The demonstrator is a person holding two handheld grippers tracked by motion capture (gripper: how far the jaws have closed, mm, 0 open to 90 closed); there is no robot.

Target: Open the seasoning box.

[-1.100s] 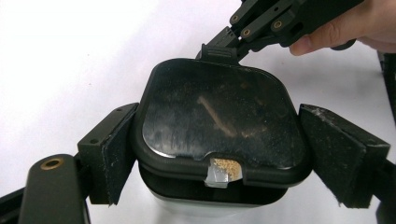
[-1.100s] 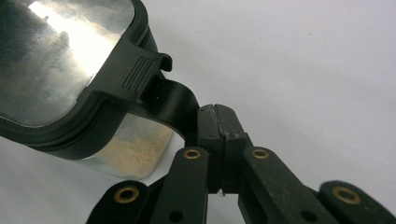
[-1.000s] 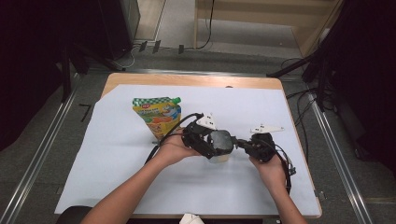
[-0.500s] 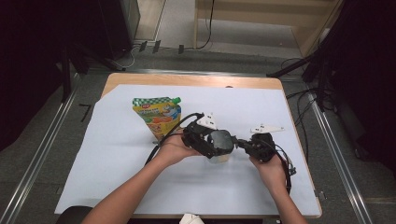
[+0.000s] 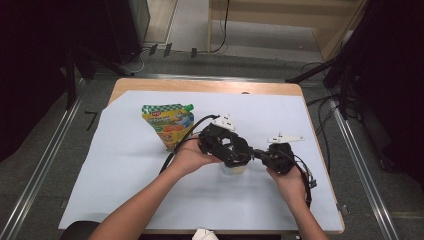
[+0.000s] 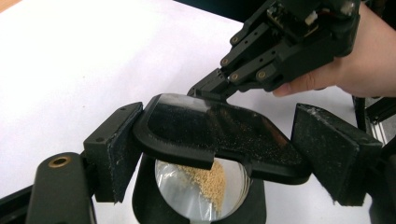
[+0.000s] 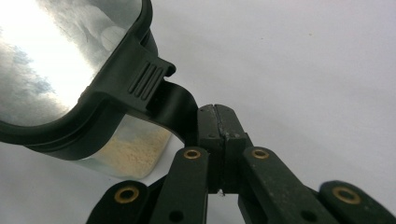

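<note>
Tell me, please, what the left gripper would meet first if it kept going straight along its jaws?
The left gripper would most likely meet the black lid lying between its open jaws, with the clear container of tan granules just beneath. The right gripper lies beyond, pinching the lid's far edge; depth is hard to judge.

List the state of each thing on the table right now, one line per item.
Clear plastic container: upright, partly filled with tan granules.
Black hinged lid: lifted partly open over the container.
Right tool: shut on the lid's tab.
Left tool: open, jaws either side of the lid.
Colourful spouted pouch: lying flat, untouched.
</note>
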